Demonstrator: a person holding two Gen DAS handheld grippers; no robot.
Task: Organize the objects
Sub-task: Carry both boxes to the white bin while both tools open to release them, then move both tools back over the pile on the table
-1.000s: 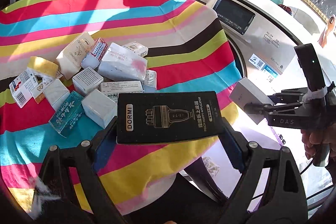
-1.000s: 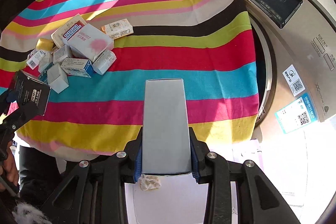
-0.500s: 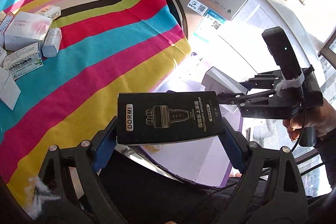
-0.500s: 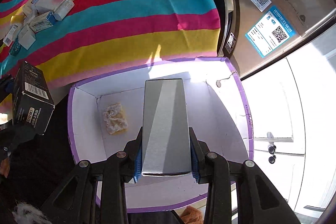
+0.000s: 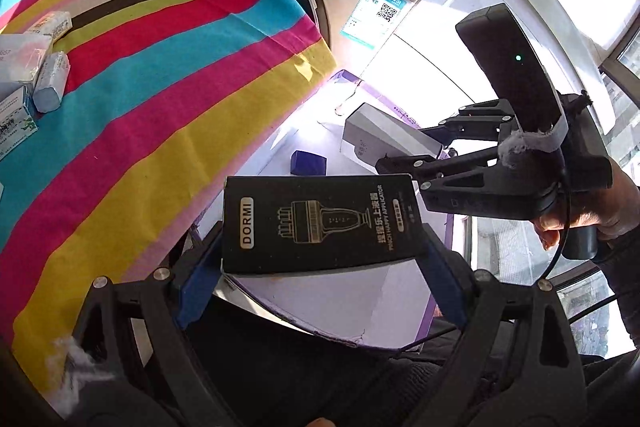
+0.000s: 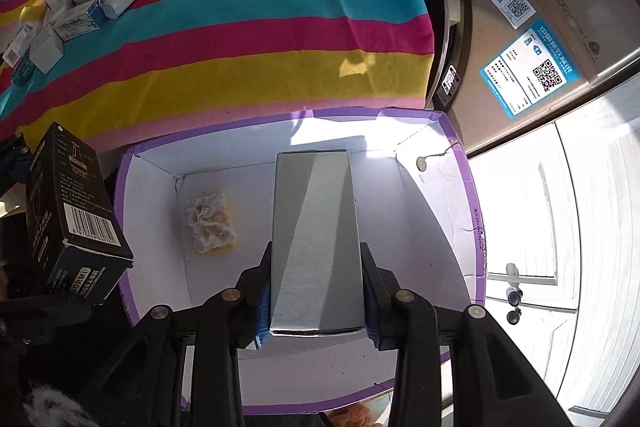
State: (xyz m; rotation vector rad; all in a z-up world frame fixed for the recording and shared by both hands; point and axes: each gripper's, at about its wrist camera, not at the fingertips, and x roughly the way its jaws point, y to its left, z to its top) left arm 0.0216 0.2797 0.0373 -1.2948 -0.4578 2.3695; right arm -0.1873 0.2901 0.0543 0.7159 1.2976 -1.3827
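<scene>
Boxes both held over purple-rimmed carton (image 6: 460,163) | right gripper (image 6: 316,301) clamps grey box (image 6: 314,239) above carton floor | left gripper (image 5: 320,259) clamps black DORMI box (image 5: 320,223) at carton's left rim | risk: black box clips rim, drops outside; grey box lands on yellow sponge (image 6: 210,225), tilts | loose boxes (image 6: 80,11) remain far-left on striped table (image 6: 260,27)

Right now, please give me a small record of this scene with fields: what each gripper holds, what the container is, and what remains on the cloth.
left gripper: shut on black DORMI box, beside the bin
right gripper: shut on plain grey box, above the bin
container: open white bin with purple rim, below the cloth's edge
inside bin: a pale yellow crumpled item
striped cloth: pile of small boxes
</scene>
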